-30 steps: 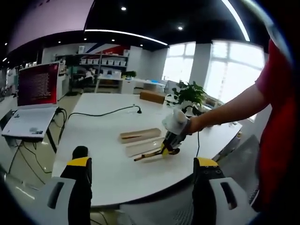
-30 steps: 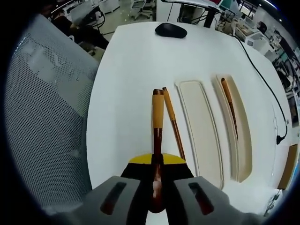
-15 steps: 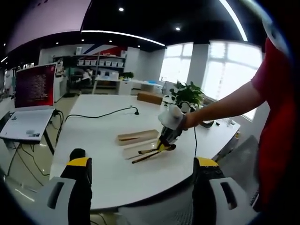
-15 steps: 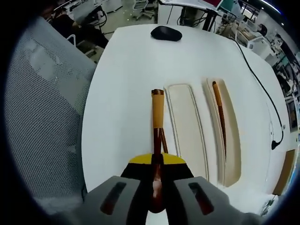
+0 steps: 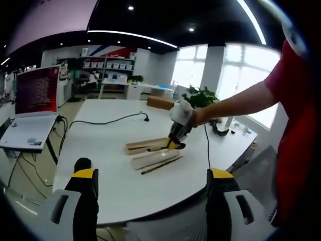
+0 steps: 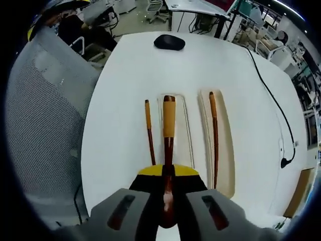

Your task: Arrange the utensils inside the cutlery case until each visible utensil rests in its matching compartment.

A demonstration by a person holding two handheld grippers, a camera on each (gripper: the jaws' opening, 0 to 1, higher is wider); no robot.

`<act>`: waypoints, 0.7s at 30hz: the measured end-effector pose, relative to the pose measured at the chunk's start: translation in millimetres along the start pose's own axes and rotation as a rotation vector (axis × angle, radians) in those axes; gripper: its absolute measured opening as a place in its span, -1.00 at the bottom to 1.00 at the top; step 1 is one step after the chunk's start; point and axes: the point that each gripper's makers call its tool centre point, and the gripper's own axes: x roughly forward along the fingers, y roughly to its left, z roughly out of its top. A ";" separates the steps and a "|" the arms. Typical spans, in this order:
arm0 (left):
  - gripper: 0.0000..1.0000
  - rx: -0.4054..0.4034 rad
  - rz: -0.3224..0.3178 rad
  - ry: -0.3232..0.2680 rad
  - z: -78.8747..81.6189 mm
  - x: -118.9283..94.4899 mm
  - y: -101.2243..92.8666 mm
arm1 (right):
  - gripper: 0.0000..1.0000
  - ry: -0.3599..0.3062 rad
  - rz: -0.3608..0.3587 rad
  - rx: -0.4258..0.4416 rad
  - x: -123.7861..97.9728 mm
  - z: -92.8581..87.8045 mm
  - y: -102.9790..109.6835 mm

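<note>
The right gripper [image 6: 168, 173], jaws clamped on a wooden-handled utensil [image 6: 169, 120], holds it lengthwise above the near compartment [image 6: 186, 125] of the cutlery case [image 6: 228, 150], parallel to it, while the left gripper [image 5: 150, 188], jaws apart, stays well off.

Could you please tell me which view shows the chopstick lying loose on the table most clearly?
The right gripper view: the loose chopstick lies in full length on the white table, beside the case's nearer tray. In the left gripper view the chopstick is a thin distant line in front of the trays.
</note>
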 end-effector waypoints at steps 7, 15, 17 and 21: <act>0.78 0.011 0.004 0.002 1.8 1.1 0.1 | -0.98 -0.003 -0.015 -0.010 -17.8 3.1 -18.9; 0.78 0.001 -0.003 -0.003 1.5 1.9 -1.9 | -0.98 0.009 -0.032 -0.052 -27.8 7.6 -32.5; 0.76 0.010 0.001 -0.005 2.5 1.4 -1.2 | -0.98 0.006 -0.028 -0.056 -30.3 10.8 -33.0; 0.78 -0.002 0.009 -0.005 1.6 -2.2 1.2 | -0.98 0.005 -0.023 -0.072 -36.9 17.5 -34.4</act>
